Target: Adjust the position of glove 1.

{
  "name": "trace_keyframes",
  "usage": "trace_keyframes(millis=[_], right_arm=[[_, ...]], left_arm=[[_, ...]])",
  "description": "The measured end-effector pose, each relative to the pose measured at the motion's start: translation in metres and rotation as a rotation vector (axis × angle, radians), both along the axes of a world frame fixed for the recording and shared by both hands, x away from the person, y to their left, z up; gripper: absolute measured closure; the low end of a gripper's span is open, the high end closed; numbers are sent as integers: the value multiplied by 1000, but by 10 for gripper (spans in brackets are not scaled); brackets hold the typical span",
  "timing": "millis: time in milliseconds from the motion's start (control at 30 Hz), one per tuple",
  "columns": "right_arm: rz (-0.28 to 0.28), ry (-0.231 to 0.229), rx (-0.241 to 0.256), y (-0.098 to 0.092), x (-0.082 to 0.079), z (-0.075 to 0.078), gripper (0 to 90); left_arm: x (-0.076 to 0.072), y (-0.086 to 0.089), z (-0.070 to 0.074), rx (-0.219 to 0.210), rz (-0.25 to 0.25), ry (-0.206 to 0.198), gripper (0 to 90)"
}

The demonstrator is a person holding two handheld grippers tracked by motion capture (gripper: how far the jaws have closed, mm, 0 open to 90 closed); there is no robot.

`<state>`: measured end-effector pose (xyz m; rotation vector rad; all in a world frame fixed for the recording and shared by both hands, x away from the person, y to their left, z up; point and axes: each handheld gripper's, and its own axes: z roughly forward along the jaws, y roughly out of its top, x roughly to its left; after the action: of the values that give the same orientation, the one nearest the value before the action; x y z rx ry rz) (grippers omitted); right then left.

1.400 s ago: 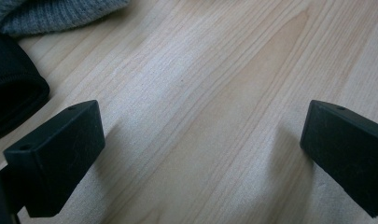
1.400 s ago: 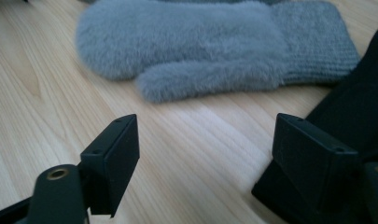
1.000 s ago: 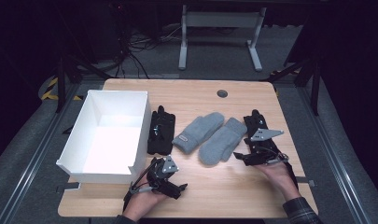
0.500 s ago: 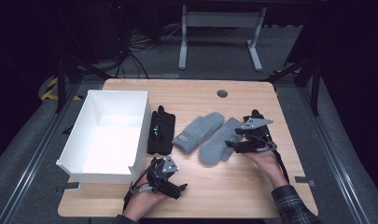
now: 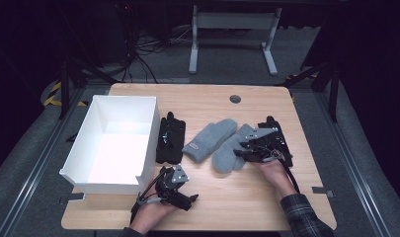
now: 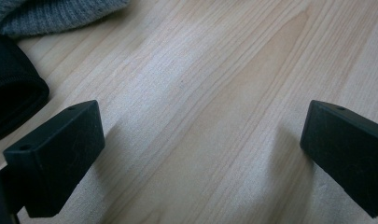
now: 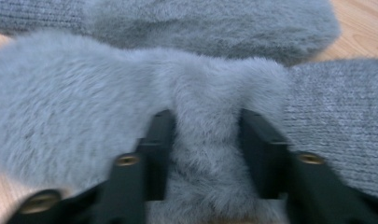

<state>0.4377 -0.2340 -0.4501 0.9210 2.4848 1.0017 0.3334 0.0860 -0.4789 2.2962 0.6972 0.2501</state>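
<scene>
Two grey mittens lie side by side at the table's middle: the left mitten [image 5: 210, 139] and the right mitten [image 5: 226, 157]. My right gripper [image 5: 243, 151] sits on the right mitten's near edge. In the right gripper view it [image 7: 205, 135] is shut on a raised fold of the fuzzy mitten [image 7: 74, 116], with the other mitten [image 7: 214, 23] beyond. My left gripper [image 5: 188, 199] rests near the front edge, apart from the mittens. Seen in the left gripper view, it [image 6: 200, 149] stands open over bare wood, with a mitten cuff [image 6: 51, 14] at the top left.
A white open box [image 5: 150, 133] stands at the left of the wooden table [image 5: 247, 202]. Black gloves [image 5: 170, 139] lie between the box and the mittens, one edge [image 6: 11, 93] near my left jaw. A round grommet [image 5: 235, 98] sits at the back.
My right gripper has moved left onto the right mitten and closed on a fold of it. The left gripper has stayed where it was.
</scene>
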Motion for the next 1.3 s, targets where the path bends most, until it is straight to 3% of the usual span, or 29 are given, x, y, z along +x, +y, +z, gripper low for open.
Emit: trace_keyframes(millis=[67,167,333,533,933,1033,1133,1300], right_arm=[[1,4,11,-2,0,0,800],[4,5,31,-3,1,1,848],[4,4,80,-8,-1,9,863],[24,2,124,-3,-25,29,867],[91,22,60,34,-78,23,865],[110,34,45,44,-84,17,827],[111,57,62,46,-83,16,635],[91,32,87,37,-81,24,605]], left_arm=[[0,0,0,-1,0,1,1],[0,0,0,0,0,1,1],[0,0,0,-1,0,1,1],[0,0,0,-1,1,2,1],[0,0,0,1,0,3,1],[0,0,0,1,0,3,1],[0,0,0,0,0,3,1],[0,0,0,1,0,3,1]])
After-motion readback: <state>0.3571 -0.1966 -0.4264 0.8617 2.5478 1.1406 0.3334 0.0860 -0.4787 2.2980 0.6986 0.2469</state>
